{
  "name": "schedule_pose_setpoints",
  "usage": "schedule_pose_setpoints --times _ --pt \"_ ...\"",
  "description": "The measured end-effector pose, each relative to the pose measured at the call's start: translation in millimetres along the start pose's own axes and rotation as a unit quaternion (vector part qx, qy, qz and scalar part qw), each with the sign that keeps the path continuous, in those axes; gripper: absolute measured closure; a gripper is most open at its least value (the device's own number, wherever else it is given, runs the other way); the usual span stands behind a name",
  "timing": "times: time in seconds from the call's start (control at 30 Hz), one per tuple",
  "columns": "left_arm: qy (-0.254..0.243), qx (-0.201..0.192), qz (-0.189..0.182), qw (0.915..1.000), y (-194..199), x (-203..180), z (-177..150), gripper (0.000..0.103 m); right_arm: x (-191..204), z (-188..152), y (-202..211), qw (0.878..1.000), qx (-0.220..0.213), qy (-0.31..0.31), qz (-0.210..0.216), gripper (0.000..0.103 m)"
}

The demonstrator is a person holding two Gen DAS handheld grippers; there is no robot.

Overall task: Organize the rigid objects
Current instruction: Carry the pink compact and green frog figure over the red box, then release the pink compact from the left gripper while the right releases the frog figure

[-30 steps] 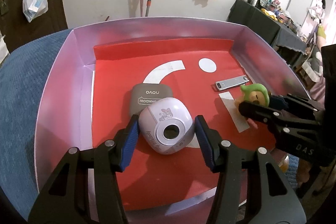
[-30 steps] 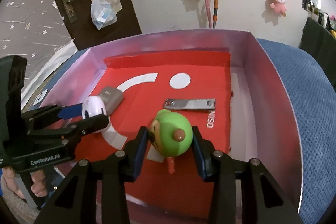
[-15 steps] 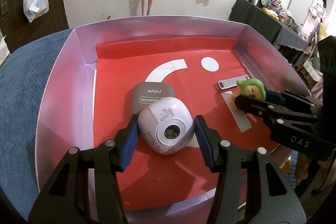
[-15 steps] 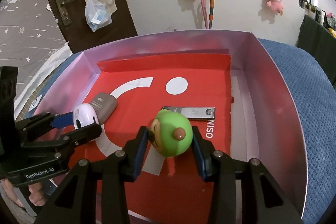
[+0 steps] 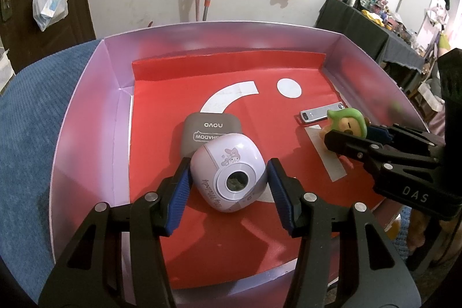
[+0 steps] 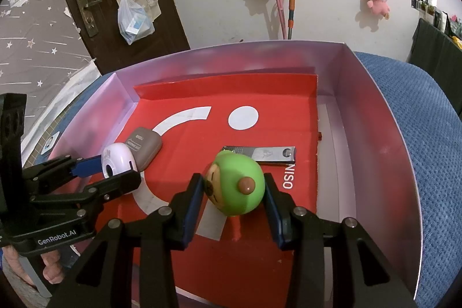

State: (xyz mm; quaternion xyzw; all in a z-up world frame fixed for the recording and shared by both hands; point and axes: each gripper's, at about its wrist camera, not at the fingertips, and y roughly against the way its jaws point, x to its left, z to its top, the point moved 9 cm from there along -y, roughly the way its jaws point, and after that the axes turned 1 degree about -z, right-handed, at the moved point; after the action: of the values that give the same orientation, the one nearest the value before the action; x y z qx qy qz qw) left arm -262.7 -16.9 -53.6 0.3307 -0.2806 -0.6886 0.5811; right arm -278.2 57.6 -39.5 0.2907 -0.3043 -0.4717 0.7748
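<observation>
A pink-walled box [image 5: 86, 106] with a red floor lies on a blue cloth. My left gripper [image 5: 228, 189] stands around a lilac toy camera [image 5: 228, 178] that rests on the red floor; small gaps show at both pads. A grey case [image 5: 212, 132] lies just behind the camera. My right gripper [image 6: 232, 199] stands around a green round-headed figure [image 6: 236, 186], with the pads at its sides. A metal nail clipper [image 6: 265, 155] lies just behind the figure. Both grippers show in each other's view.
The box walls [image 6: 375, 117] rise on all sides. Blue cloth [image 6: 427, 134] surrounds the box. A door, plush toys and a mop hang on the wall behind. A dark cluttered table [image 5: 375, 28] stands at the far right.
The lilac camera has tipped so its lens faces more toward me. My left jaws have opened slightly. The right gripper with the green figure has moved a little forward toward the nail clipper.
</observation>
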Motion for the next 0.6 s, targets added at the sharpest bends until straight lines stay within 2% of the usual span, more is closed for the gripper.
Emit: schedule_pose_setpoints --times 0.03,0.1,0.17,0.47,0.53,0.6 --pt "-0.001 -0.001 0.001 1.0 0.1 0.1 0.4 0.052 -0.1 0.0 0.1 1.0 0.0 0.0 0.0 0.059" --pt "-0.003 -0.005 0.003 1.0 1.7 -0.4 1.0 0.045 0.0 0.1 0.2 1.0 0.001 0.001 0.001 0.059" --pt "-0.006 -0.014 0.003 0.9999 5.3 -1.8 2.6 0.034 0.3 0.2 0.5 1.0 0.001 0.002 0.0 0.059" --pt "-0.019 -0.026 0.023 0.9992 13.1 -3.1 4.8 0.031 3.1 0.9 4.4 1.0 -0.001 0.003 0.005 0.058" --pt "-0.02 -0.03 0.023 0.9991 16.6 -3.8 5.7 0.031 4.9 2.0 8.3 1.0 -0.007 0.004 0.005 0.052" --pt "-0.018 -0.034 0.019 0.9991 20.6 -4.8 6.7 0.027 6.6 3.1 11.8 1.0 -0.012 0.005 0.005 0.049"
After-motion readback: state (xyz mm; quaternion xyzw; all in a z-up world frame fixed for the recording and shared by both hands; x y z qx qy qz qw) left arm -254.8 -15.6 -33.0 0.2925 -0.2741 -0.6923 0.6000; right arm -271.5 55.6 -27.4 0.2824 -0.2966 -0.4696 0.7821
